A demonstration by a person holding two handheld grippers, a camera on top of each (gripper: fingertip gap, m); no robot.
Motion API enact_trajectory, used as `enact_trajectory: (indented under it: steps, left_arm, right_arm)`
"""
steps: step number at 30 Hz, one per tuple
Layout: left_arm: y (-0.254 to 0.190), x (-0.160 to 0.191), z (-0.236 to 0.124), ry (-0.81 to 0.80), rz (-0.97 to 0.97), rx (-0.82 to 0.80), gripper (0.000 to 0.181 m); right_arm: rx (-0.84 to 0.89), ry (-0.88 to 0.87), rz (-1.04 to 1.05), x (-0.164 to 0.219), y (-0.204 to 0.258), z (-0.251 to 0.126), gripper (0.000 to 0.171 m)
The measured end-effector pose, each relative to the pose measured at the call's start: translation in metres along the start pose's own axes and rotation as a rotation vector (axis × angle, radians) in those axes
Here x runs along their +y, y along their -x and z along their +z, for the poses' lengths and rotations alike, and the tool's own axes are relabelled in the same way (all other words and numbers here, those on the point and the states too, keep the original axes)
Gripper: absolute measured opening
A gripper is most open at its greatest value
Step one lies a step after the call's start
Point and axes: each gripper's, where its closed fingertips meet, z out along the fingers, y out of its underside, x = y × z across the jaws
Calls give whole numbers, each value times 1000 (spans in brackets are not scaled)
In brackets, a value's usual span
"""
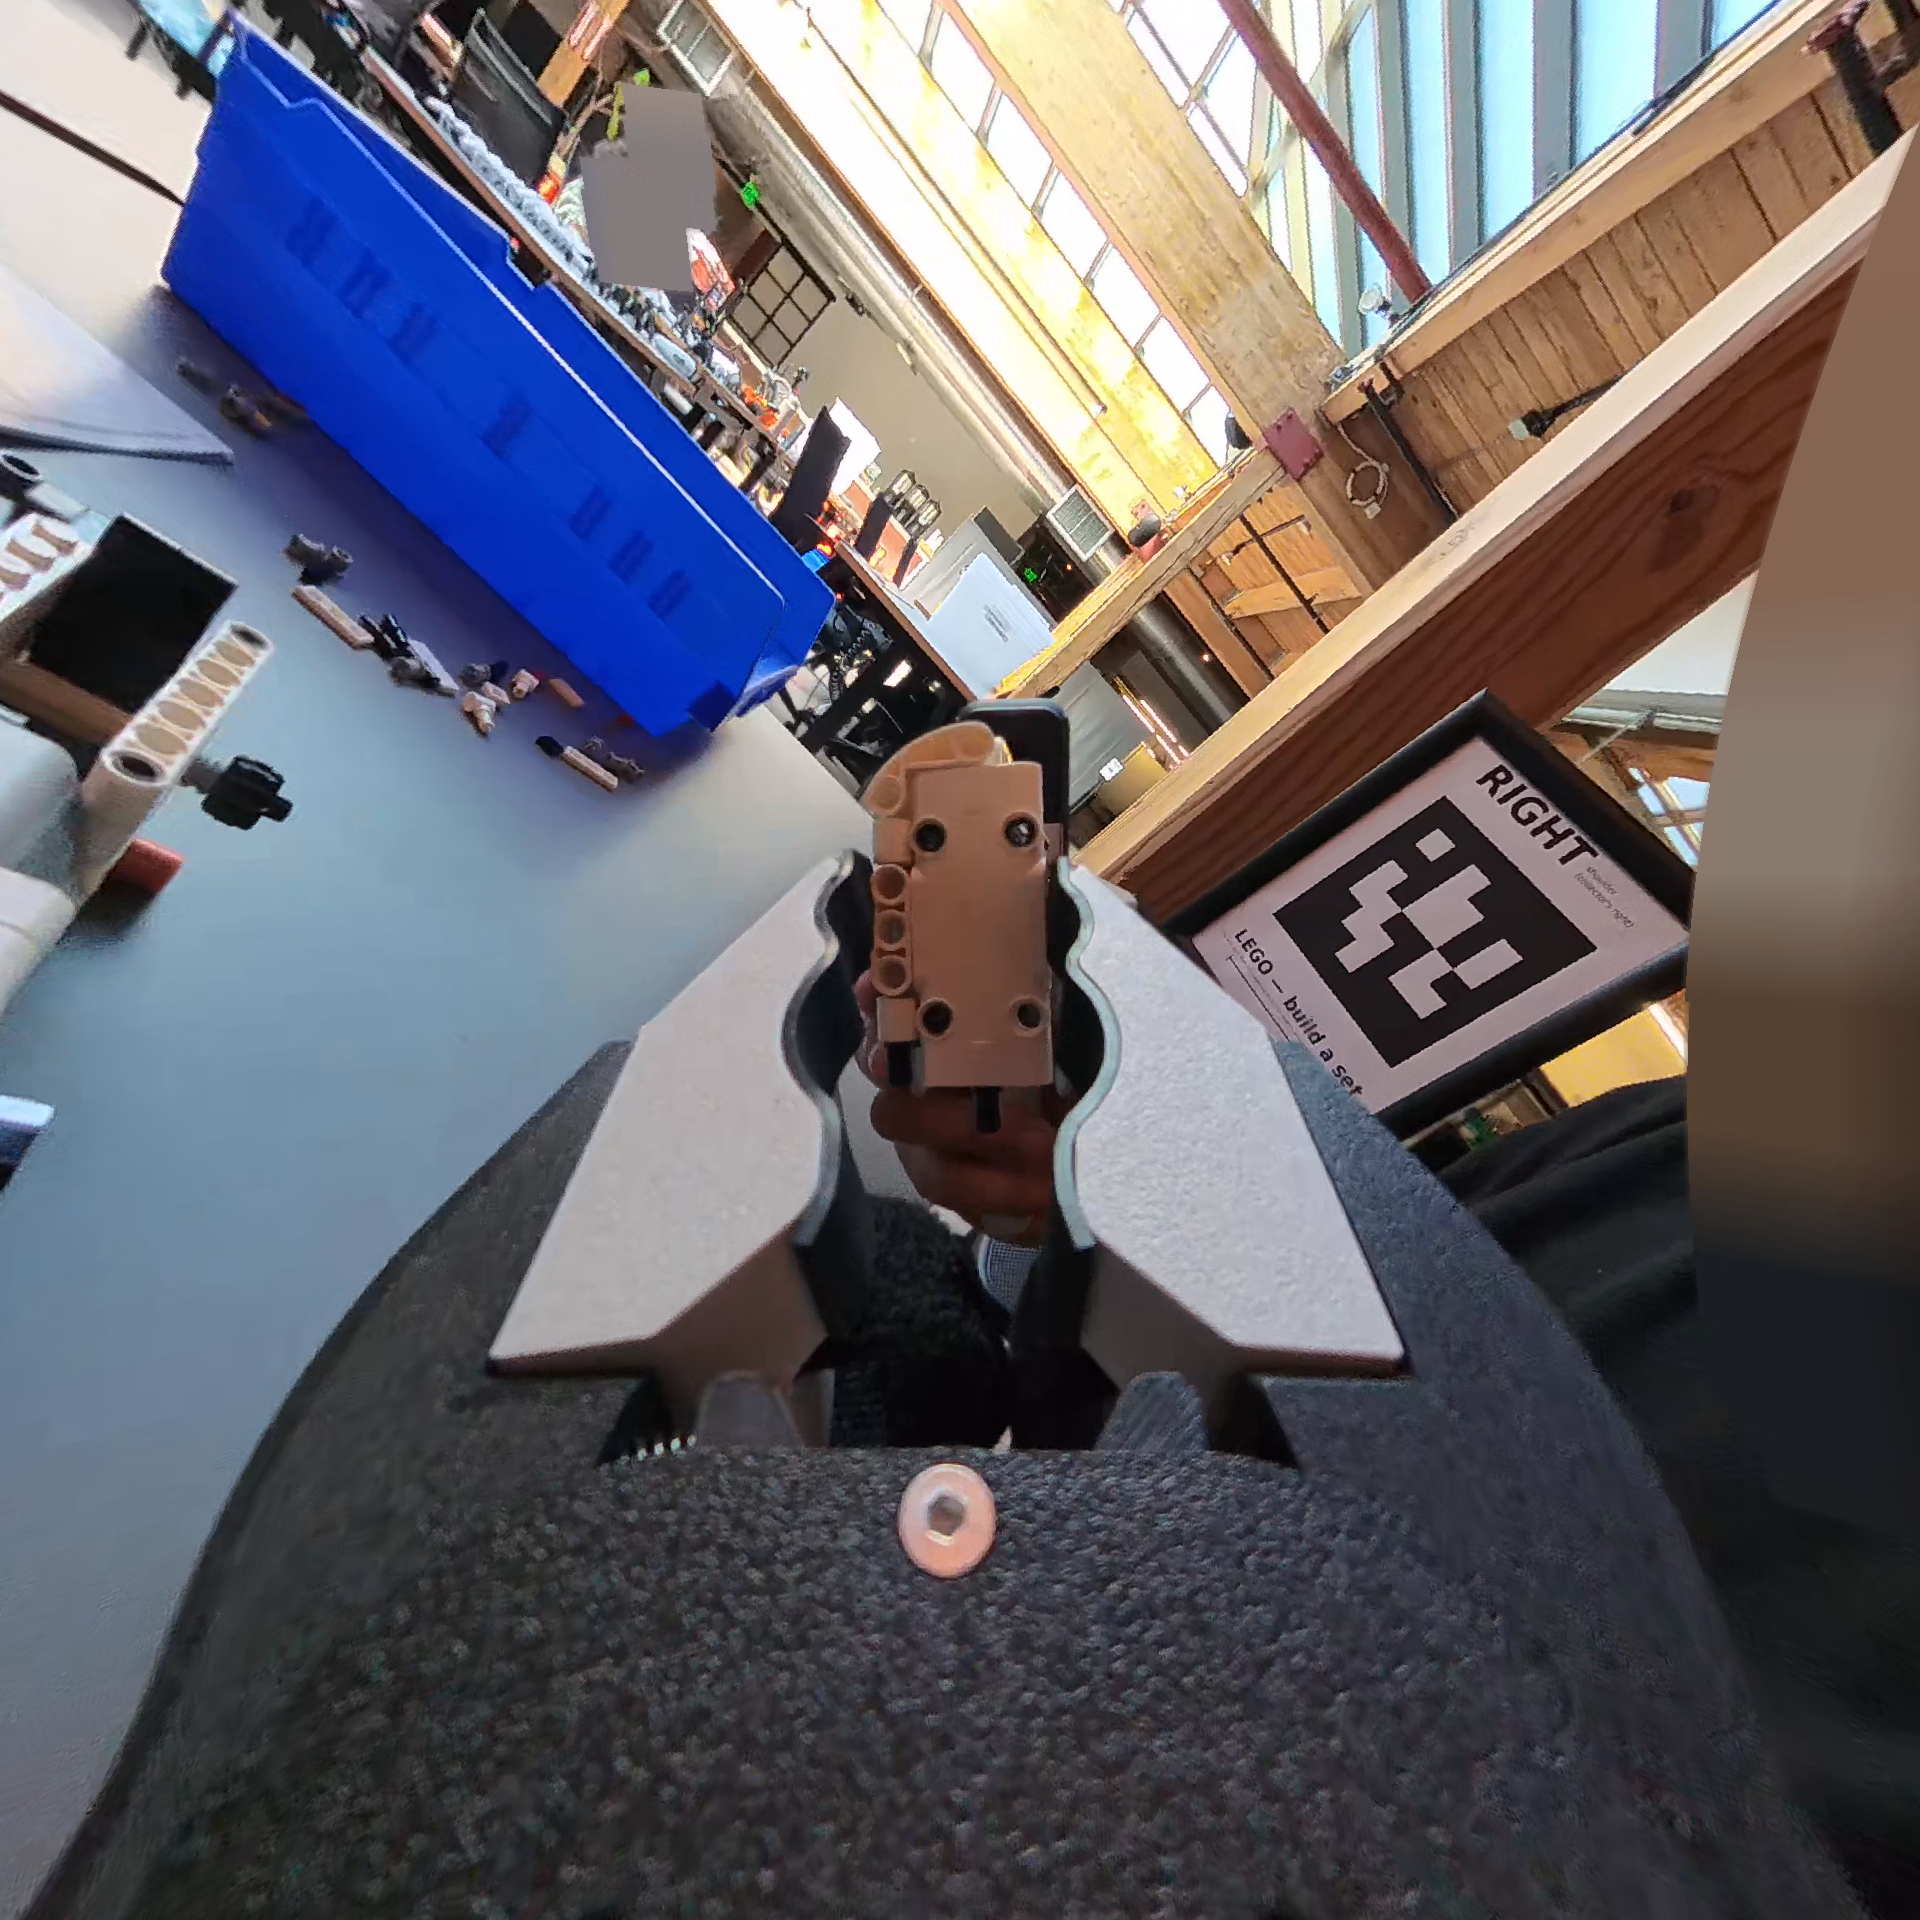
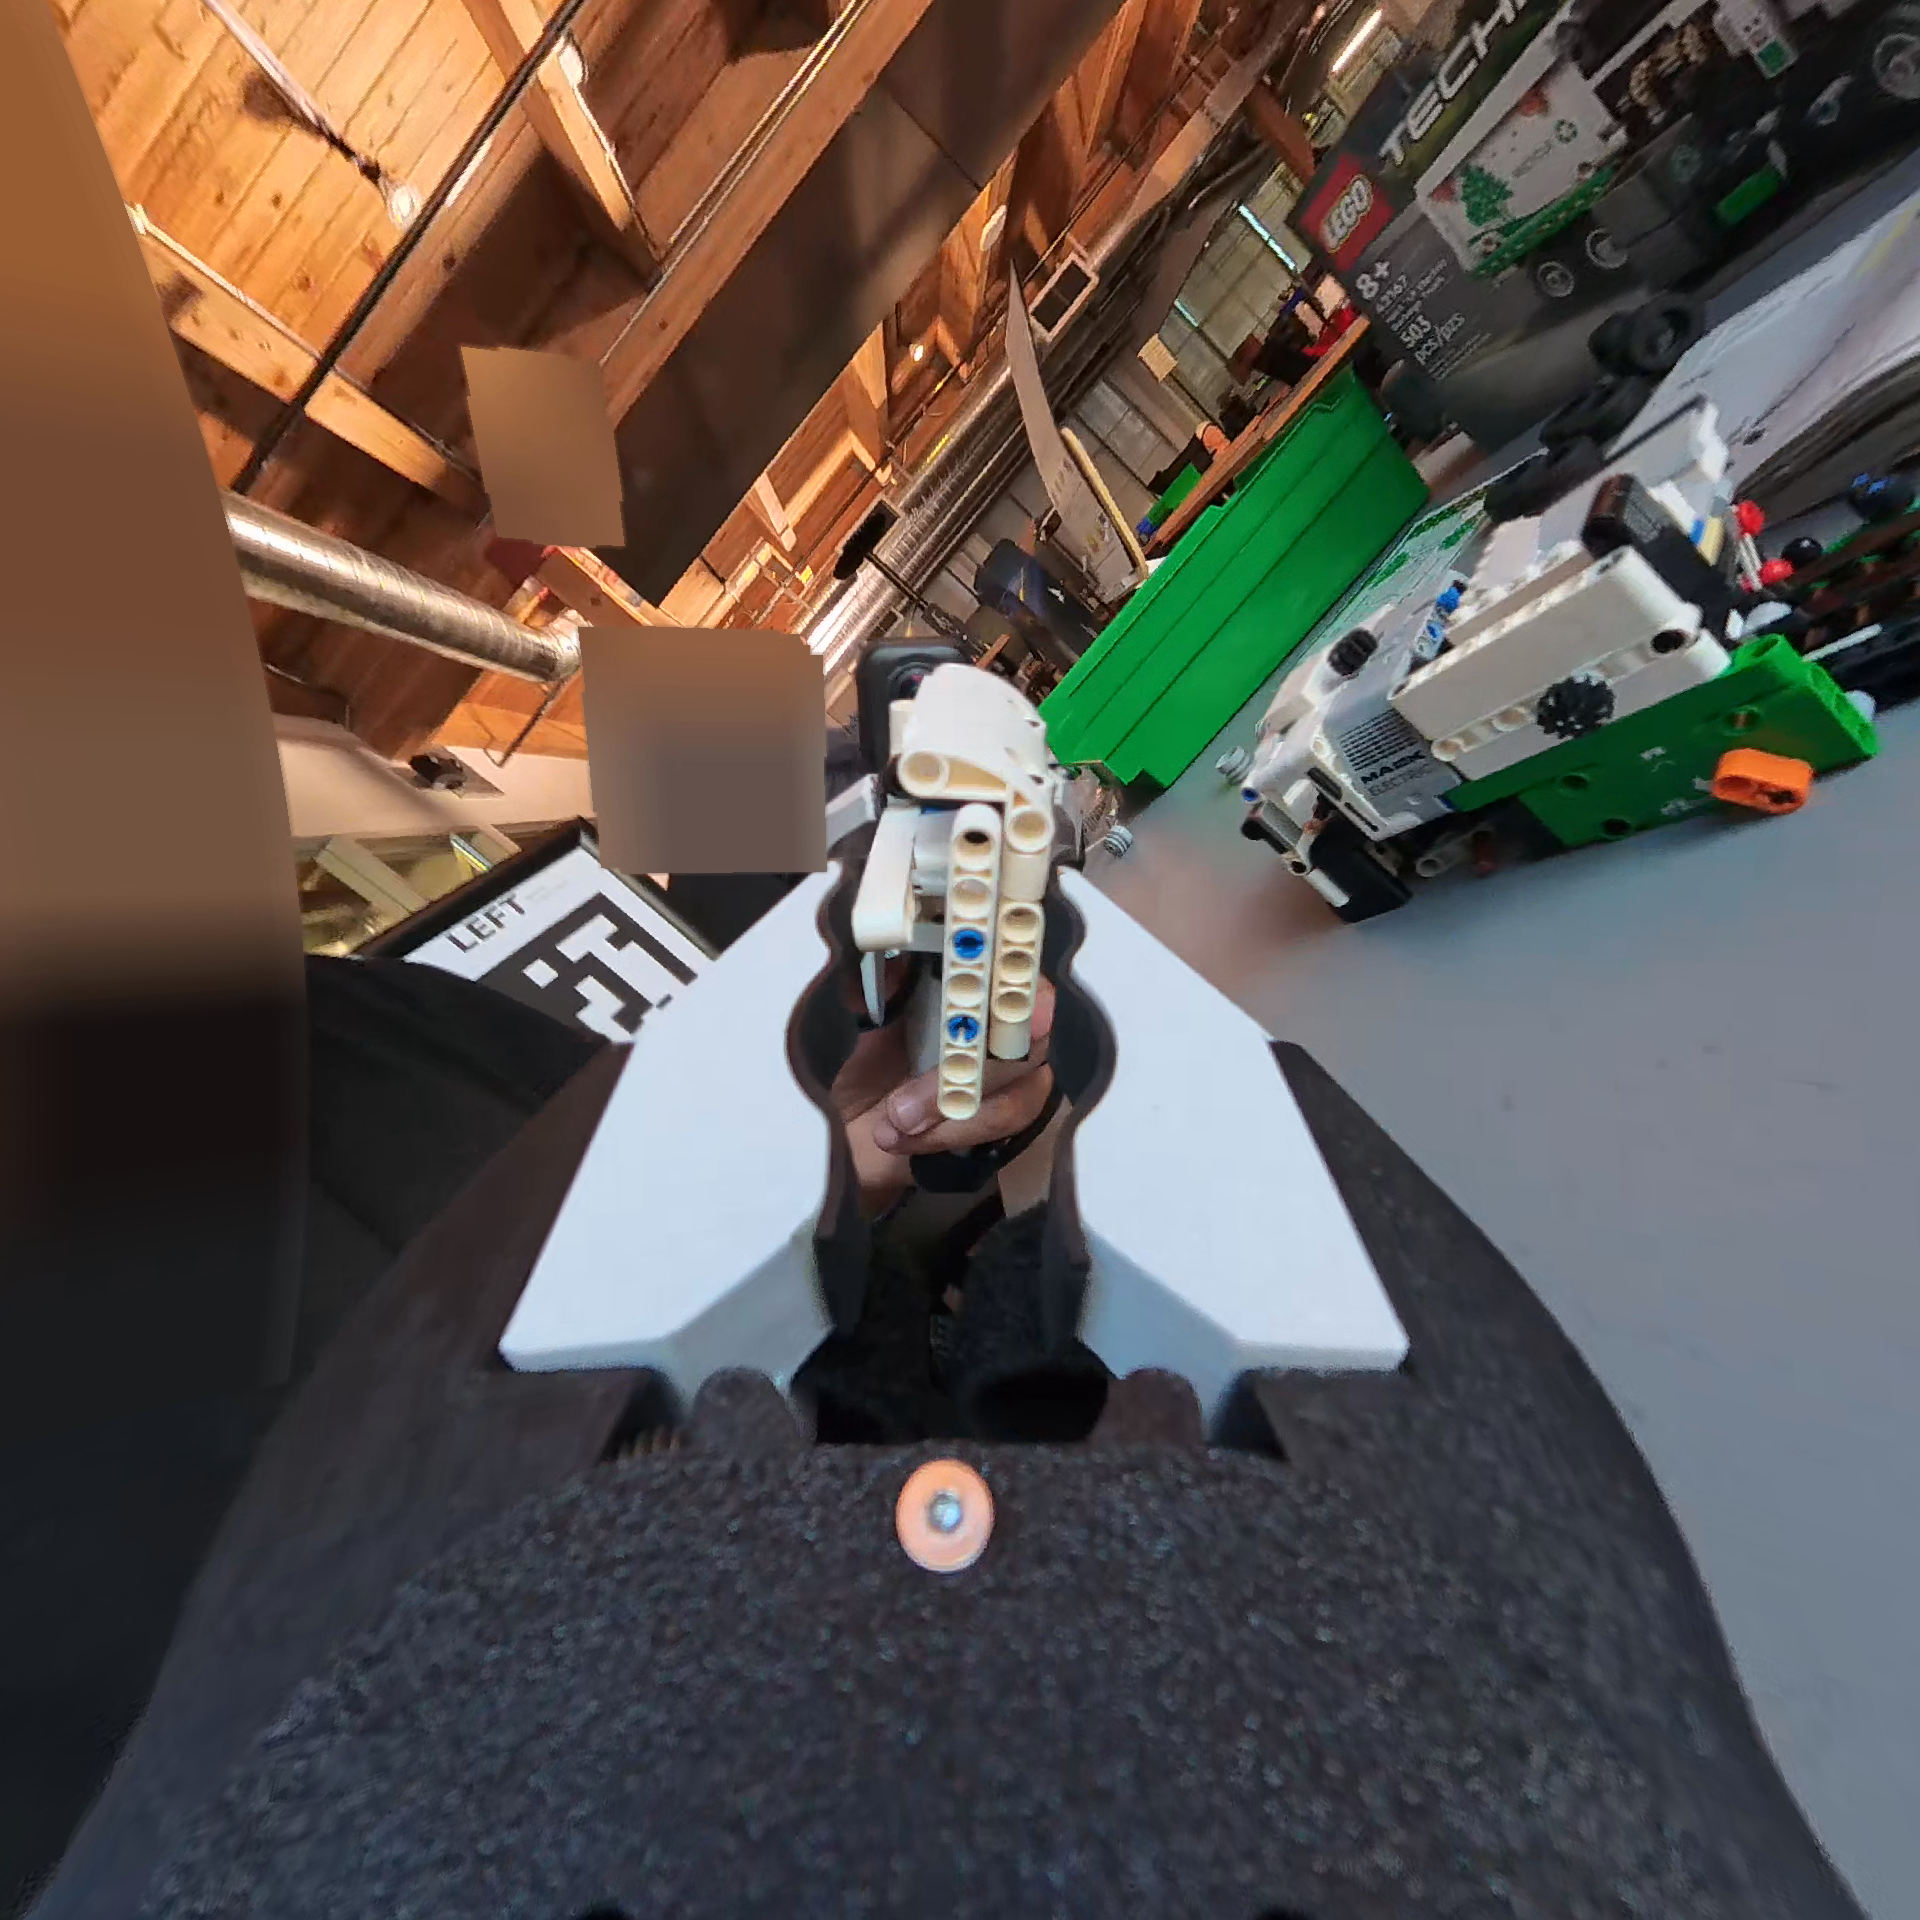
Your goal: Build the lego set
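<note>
Held piece: white beam sub-assembly (image 2: 971, 914), w/ blue pins, raised in the air above the bench (image 2: 1455, 1143), well apart from the part-built truck (image 2: 1538, 727). Same piece in the left wrist view (image 1: 971, 935) looks tan under the light.
Left hand-held gripper (image 1: 961, 977): fingers sit on both sides of the piece; looks clamped on it, though contact on the near side is partly hidden.
Right hand-held gripper (image 2: 956, 956): fingers bracket the piece from the opposite side; looks clamped too, not fully certain.
Bare hand (image 2: 935, 1112): a person's fingers show behind the piece, between the two tools.
Step, as judged: both tools facing each other on one piece, prob. pressing or aligning a beam; truck not yet receiving it.
Risk 1: piece splits. Cause: the two tools pull or twist at different angles, pins pop out.
Risk 2: drop. Cause: smooth fingers on narrow round-edged beams; piece is high off the bench, so a slip means a fall and scattered parts.
Risk 3: pinched fingers. Cause: the hand is close behind the piece.
Risk 4: misaligned holes. Cause: the view of the pin holes is blocked by the gripper bodies.
Loose parts (image 1: 488, 686): small pins and pegs on the bench beside the blue bin (image 1: 468, 416), far from the truck; easy to knock w/ a sleeve.
Green bin (image 2: 1236, 592): just behind the truck, not in the way.
</note>
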Motion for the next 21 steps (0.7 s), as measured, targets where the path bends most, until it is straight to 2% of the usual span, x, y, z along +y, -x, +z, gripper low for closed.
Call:
enact_trajectory:
  steps: [4, 10, 15, 18, 21]
  left_arm:
    - [-7, 3, 0, -16, 92, 11, 33]
    - [-5, 10, 1, 34, 116, 34, 34]
    - [-9, 17, 1, 58, 308, 14, 38]
    - [-10, 22, 2, 119, 381, 20, 47]
    - [-6, 22, 2, 154, 443, 2, 45]
  right_arm:
    - [0, 26, -64, 0, 6, -2, 32]
    - [17, 58, -106, 6, 2, -7, 32]
    - [-6, 133, -151, 11, 5, -9, 32]
    - [4, 160, -168, 11, 4, -12, 32]
    - [-1, 173, -142, 14, 1, -13, 32]
